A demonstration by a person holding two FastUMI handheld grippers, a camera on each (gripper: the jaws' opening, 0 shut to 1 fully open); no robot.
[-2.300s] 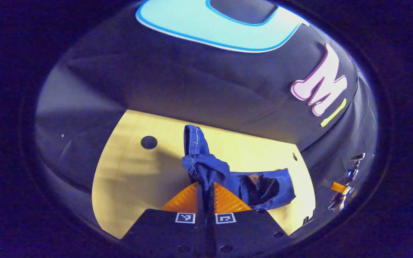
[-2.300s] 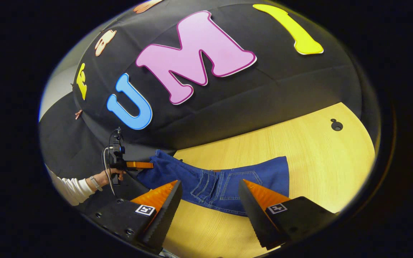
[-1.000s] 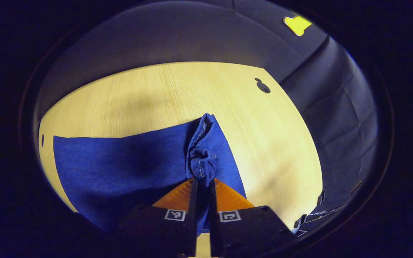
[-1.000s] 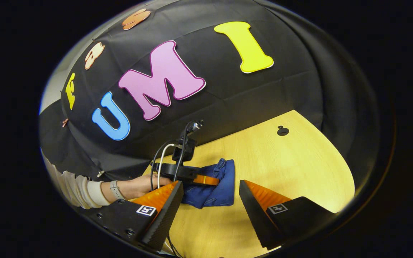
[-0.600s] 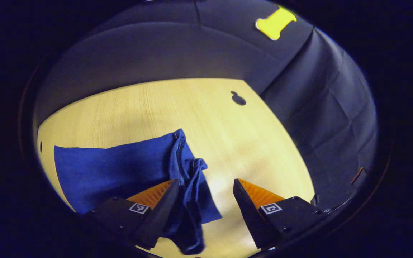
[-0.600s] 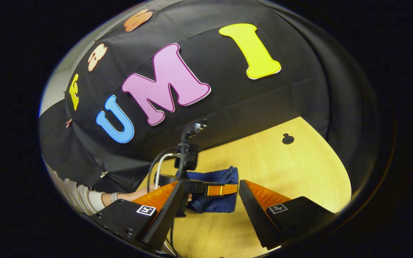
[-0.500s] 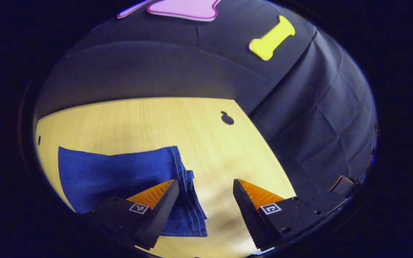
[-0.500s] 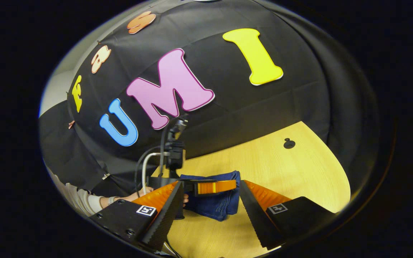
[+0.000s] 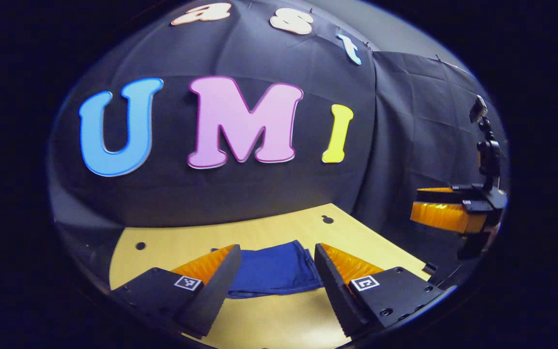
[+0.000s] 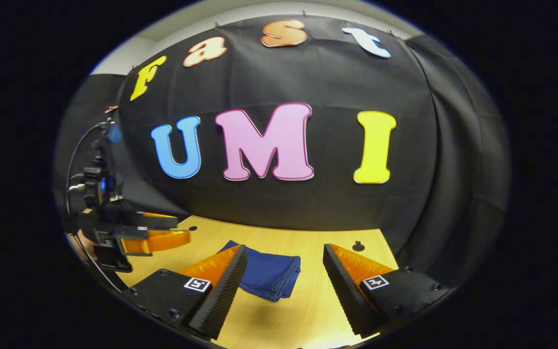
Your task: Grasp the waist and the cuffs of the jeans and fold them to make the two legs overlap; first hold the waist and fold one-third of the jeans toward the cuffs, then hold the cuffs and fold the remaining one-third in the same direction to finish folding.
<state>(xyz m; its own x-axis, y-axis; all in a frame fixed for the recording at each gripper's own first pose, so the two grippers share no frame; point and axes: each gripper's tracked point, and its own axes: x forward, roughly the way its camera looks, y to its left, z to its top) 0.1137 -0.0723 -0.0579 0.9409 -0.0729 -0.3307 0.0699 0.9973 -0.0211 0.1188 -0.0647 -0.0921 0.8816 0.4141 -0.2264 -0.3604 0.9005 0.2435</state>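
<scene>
The blue jeans [image 9: 274,269] lie folded into a small flat rectangle on the wooden table [image 9: 172,242]. In the right gripper view the jeans [image 10: 269,276] show stacked layers along their near edge. My left gripper [image 9: 276,271] is open, held above and in front of the bundle with nothing between its orange fingers. My right gripper [image 10: 284,274] is open too, raised off the table and apart from the cloth. The right gripper [image 9: 453,215] hangs in the air at the far right of the left gripper view. The left gripper [image 10: 148,235] hangs at the far left of the right gripper view.
The table [image 10: 317,310] carries small dark holes [image 9: 327,219] [image 9: 140,245] [image 10: 358,246] near its back edge. Black cloth walls close it in behind and on the right side. A cable [image 10: 73,160] runs from the left gripper's camera mount.
The left gripper let go of the jeans' cuffs after laying them over the bundle, opened, then lifted and drew back. The right gripper also rose. The jeans now lie folded and untouched.
</scene>
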